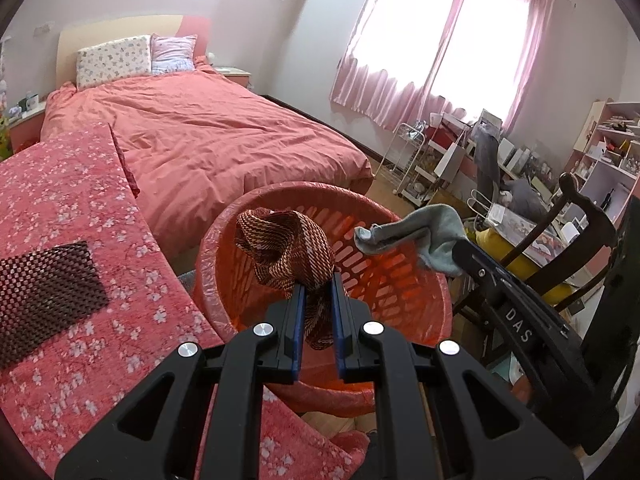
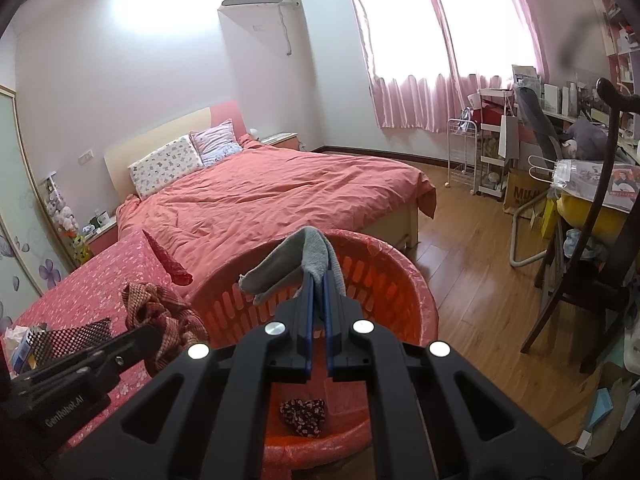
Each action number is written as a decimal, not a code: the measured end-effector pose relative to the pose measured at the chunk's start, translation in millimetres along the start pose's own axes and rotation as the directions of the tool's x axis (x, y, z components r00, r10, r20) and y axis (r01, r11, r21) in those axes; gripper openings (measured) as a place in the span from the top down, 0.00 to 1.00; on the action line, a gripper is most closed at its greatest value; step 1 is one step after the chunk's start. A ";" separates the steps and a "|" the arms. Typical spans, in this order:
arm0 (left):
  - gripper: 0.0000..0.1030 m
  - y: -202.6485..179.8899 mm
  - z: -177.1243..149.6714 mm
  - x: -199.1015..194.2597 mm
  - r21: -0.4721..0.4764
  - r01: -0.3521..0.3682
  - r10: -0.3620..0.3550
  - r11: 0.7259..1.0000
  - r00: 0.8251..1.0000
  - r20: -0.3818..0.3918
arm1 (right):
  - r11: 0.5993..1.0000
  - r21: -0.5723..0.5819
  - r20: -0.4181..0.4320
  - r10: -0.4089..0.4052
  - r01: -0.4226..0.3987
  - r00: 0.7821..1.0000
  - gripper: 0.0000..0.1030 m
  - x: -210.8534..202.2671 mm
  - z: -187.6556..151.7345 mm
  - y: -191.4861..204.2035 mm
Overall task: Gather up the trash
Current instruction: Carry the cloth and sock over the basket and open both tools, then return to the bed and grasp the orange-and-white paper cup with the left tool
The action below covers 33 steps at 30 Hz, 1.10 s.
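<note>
My left gripper (image 1: 317, 282) is shut on a red-and-tan checked cloth (image 1: 284, 248) and holds it over the orange plastic basket (image 1: 400, 280). My right gripper (image 2: 318, 276) is shut on a grey sock (image 2: 296, 264) and holds it over the same basket (image 2: 384, 292). The sock also shows in the left wrist view (image 1: 420, 236), at the basket's right rim. The checked cloth shows in the right wrist view (image 2: 160, 312), by the basket's left rim. A dark patterned cloth (image 2: 303, 416) lies on the basket's bottom.
A table with a pink flowered cover (image 1: 80, 240) stands left of the basket, with a dark mesh mat (image 1: 44, 292) on it. A bed (image 1: 224, 128) lies behind. A dark wooden chair (image 2: 580, 272) and cluttered shelves (image 2: 496, 148) stand at the right.
</note>
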<state>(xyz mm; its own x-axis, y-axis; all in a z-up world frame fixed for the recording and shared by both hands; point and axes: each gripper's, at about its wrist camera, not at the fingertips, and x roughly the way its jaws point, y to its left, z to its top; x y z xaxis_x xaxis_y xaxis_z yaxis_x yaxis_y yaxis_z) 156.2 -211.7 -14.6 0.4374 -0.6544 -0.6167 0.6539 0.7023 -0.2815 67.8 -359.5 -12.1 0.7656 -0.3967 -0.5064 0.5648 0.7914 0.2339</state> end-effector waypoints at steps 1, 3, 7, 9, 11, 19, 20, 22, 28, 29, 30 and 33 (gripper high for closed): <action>0.88 -0.5 0.6 2.1 -0.001 -0.001 0.001 1.000 1.000 -0.005 | 1.000 0.003 -0.003 0.007 -0.007 1.000 0.90 1.4 0.1 0.7; 0.82 3.2 1.9 6.2 -0.010 -0.011 0.011 1.000 1.000 -0.013 | 1.000 0.016 -0.011 0.019 -0.019 1.000 0.87 6.9 2.5 -0.9; 0.56 8.6 1.3 9.2 -0.021 -0.032 0.031 0.999 0.999 -0.028 | 1.000 0.019 -0.017 0.011 -0.010 1.000 0.67 11.4 4.3 -3.4; 0.56 14.5 0.0 6.0 -0.030 -0.059 0.058 0.998 0.998 -0.029 | 1.000 0.016 -0.015 -0.001 0.001 1.000 0.64 8.2 2.0 -5.5; 0.56 22.2 -1.9 -0.9 -0.050 -0.080 0.079 0.995 0.996 -0.028 | 1.000 0.012 -0.009 -0.018 0.018 1.000 0.56 4.1 0.3 -7.5; 0.50 48.6 -9.7 -41.3 -0.073 -0.207 0.208 0.976 0.978 -0.002 | 0.999 -0.044 0.000 -0.027 0.027 1.000 0.47 -18.7 -4.9 6.4; 0.50 52.6 -12.8 -51.1 -0.080 -0.225 0.226 0.971 0.974 0.004 | 0.999 -0.047 0.000 -0.022 0.021 1.000 0.47 -21.1 -4.6 9.4; 0.48 59.0 -14.9 -61.4 -0.088 -0.252 0.254 0.964 0.967 0.011 | 0.998 -0.058 -0.001 0.001 -0.001 1.000 0.47 -28.4 -5.1 19.8; 0.46 91.4 -30.9 -106.8 -0.163 -0.340 0.349 0.926 0.936 0.036 | 0.991 -0.120 -0.011 0.065 -0.066 0.998 0.47 -47.8 -9.9 58.6; 0.46 97.6 -34.7 -114.3 -0.179 -0.351 0.363 0.919 0.931 0.039 | 0.989 -0.127 -0.014 0.074 -0.075 0.997 0.47 -50.0 -11.3 62.9; 0.46 101.9 -37.8 -119.9 -0.192 -0.360 0.374 0.913 0.927 0.042 | 0.986 -0.137 -0.019 0.088 -0.090 0.996 0.47 -52.8 -13.5 70.4; 0.46 123.8 -48.4 -141.9 -0.239 -0.397 0.418 0.886 0.908 0.039 | 0.977 -0.168 -0.036 0.124 -0.128 0.992 0.47 -59.0 -20.2 91.4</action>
<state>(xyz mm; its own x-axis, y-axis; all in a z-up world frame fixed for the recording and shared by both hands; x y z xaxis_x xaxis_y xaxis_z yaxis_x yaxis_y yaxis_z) 145.2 -18.3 2.5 0.6945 -0.3118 -0.6484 0.2578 0.9492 -0.1803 68.0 -254.4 22.4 0.8181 -0.2785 -0.5031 0.4021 0.9025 0.1542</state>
